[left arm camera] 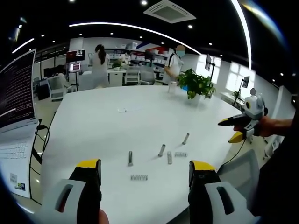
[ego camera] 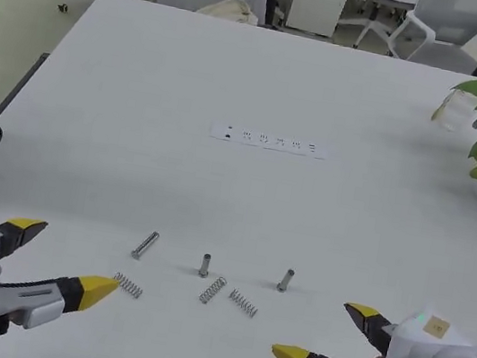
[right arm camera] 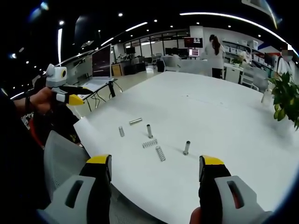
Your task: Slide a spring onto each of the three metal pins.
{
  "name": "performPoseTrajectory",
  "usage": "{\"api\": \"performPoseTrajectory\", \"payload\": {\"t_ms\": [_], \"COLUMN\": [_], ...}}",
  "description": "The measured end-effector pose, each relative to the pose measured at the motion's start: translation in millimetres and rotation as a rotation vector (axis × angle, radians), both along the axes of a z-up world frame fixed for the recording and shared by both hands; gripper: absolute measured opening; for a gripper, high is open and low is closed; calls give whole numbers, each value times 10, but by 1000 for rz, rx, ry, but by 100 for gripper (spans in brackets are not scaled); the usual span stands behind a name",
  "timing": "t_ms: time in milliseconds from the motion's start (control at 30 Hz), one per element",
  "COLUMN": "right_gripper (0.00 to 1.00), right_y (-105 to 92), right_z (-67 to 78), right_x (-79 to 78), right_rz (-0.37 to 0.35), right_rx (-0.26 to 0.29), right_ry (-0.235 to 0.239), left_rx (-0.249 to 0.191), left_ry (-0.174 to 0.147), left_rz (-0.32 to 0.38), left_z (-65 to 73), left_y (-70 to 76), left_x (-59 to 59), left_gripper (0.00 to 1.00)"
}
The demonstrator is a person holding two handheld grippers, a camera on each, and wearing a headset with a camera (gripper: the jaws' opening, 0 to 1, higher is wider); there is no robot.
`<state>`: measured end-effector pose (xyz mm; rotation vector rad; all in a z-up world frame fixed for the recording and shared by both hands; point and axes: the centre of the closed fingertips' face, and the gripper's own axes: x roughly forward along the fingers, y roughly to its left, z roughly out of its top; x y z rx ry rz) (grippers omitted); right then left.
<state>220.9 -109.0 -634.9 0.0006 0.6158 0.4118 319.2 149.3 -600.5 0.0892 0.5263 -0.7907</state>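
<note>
Left gripper [ego camera: 62, 258]: jaws spread wide, nothing held, low at the near left of the counter [ego camera: 237, 70]. Right gripper [ego camera: 326, 334]: likewise wide apart and empty, at the near right.

Task items, head view: three pins in a row beyond the grippers. The left pin [ego camera: 145, 244] lies on its side. The middle pin [ego camera: 205, 265] and right pin [ego camera: 285, 280] stand upright. Three springs lie flat just nearer than the pins:
- The left spring [ego camera: 128, 285] is close by the left gripper's inner tip.
- The middle spring [ego camera: 213, 289] is just beside the middle pin.
- The right spring [ego camera: 242, 303] is between the two upright pins.

No spring sits on any pin.

Assessment: task not begun. The step in hand is the first pick-up.

Recommendations:
- Take the left spring with the left gripper, being nearest.
- Close across the coils near one end, and lightly (thin wire would likely squash or shoot out under a hard pinch), leaving the other end clear.
- Line its bore up over an upright pin and lower it straight.
- The upright pins look free-standing and a sideways nudge could topple one, so steady the shaft low down with the right gripper.
- Leave the lying pin to last, then hold it by one end and thread the spring along it.
</note>
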Motion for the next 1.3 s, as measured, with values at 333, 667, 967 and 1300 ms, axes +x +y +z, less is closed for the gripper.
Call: {"api": "performPoseTrajectory", "payload": {"t_ms": [333,667,967,1300], "right_gripper": [75,74,74,74], "right_y": [7,-11,24,18], "right_z": [-10,2,-27,-44], "right_x": [-30,-9,-39,-52], "right_rz": [1,0,15,13], "right_rx": [-2,3,-2,-3], "right_ry": [4,1,9,14], "left_rx": [5,14,38,58], "left_ry": [3,-1,-7,-11], "left_rz": [-1,-6,-22,-53], "left_z": [-52,-84,-126,-186], "left_y": [-47,-59,-52,-136], "left_x": [57,171,288,444], "left_gripper": [71,70,70,69]}}
